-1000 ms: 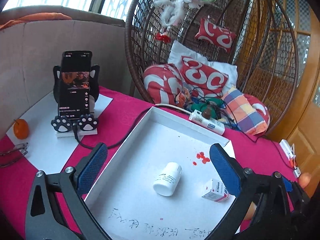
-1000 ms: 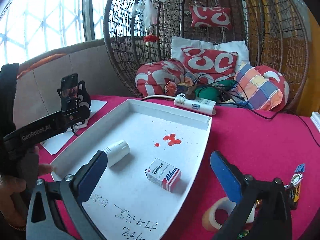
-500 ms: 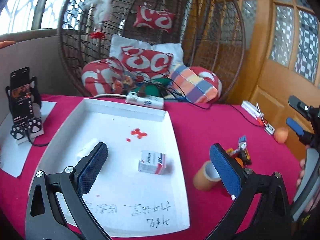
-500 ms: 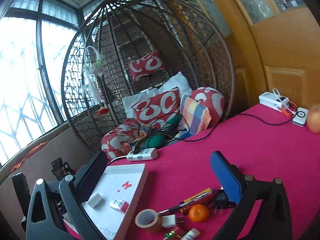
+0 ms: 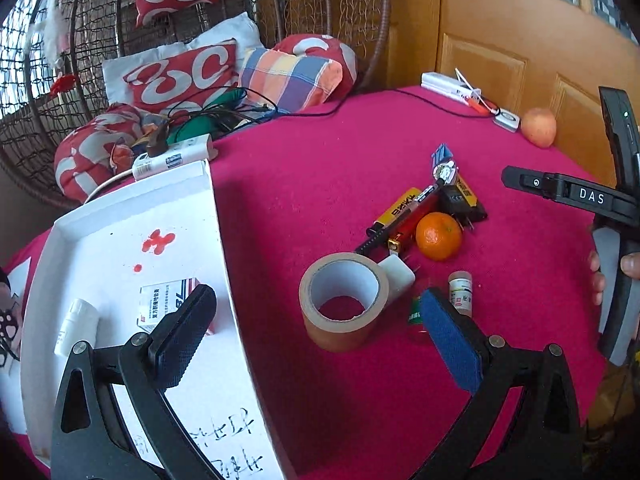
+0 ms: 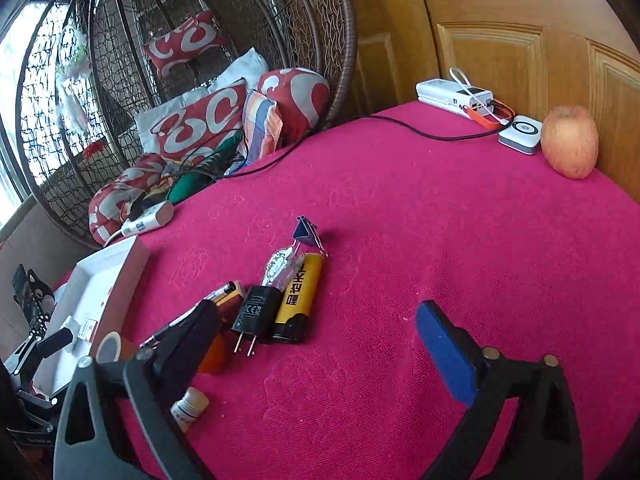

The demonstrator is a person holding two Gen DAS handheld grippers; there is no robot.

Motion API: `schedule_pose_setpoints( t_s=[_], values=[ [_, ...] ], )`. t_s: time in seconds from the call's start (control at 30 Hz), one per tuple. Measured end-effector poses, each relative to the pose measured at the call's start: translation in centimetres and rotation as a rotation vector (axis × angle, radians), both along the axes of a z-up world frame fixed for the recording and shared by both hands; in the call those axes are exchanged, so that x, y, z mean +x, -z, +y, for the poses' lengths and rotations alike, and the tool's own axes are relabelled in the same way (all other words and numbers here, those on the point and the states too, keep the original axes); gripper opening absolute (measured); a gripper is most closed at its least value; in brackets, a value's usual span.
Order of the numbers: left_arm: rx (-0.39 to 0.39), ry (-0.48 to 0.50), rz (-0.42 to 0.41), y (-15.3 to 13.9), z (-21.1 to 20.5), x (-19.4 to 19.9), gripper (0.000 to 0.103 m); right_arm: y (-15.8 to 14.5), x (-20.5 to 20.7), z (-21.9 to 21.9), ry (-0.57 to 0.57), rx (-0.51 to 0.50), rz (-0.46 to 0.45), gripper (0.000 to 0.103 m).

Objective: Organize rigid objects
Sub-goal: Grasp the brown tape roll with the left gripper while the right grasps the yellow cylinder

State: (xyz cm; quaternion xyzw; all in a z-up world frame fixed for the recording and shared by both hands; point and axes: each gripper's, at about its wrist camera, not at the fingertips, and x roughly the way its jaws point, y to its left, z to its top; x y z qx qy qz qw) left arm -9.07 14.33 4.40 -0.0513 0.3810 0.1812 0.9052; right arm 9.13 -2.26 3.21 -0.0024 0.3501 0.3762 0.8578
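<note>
— Magenta cloth covered the table [image 5: 320,152], and the left gripper [image 5: 316,324] hung over it with jaws apart and empty, one finger above the white tray [image 5: 216,216], the other beside a tape roll [image 5: 344,300].

— What lay in the tray?

— A small box [image 5: 160,304] and a white bottle [image 5: 76,326], both toward its near left side. The tray sat at the table's left edge.

— And the loose items?

— Clustered mid-table, just right of the tray: the tape roll touching a white plug [image 5: 398,276], a tangerine [image 5: 439,236], a yellow lighter [image 6: 300,296], a black charger [image 6: 256,312], a pen [image 5: 396,216], a binder clip [image 6: 306,232] and a small vial [image 5: 460,294].

— The right gripper?

— The right gripper [image 6: 320,344] pointed down at bare cloth just right of the charger and lighter; its jaws were closing, still apart, nothing between them. A hand [image 5: 600,276] held it at the table's right edge.

— Anything at the far edge?

— An apple [image 6: 570,142] by a white puck [image 6: 522,132] and a power bank [image 6: 452,94] near the far right corner.
</note>
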Motion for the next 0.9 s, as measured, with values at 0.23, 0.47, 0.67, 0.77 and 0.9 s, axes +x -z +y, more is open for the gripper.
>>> schedule_pose_setpoints(
  t_s=[0.23,0.47,0.67,0.77,0.9],
  values=[
    [0.009,0.014,0.058,1.2,0.4,1.2,0.084,1.6,1.3,1.6,-0.032,-0.103,0.008,0.069],
    [-0.007,0.045,0.109,2.2,0.2,2.8,0.072,2.1,2.2,5.1,-0.074,-0.203,-0.02,0.06],
    [-0.054,0.066,0.145,3.4,0.0,3.6,0.057,2.5,2.1,7.3,-0.091,-0.28,-0.069,0.048],
    [-0.038,0.06,0.137,3.6,-0.1,3.3,0.052,2.5,1.3,7.4,-0.12,-0.307,-0.108,0.039],
    [-0.074,0.039,0.097,3.1,0.2,2.5,0.051,2.4,1.3,5.8,-0.135,-0.263,-0.077,0.023]
  ],
)
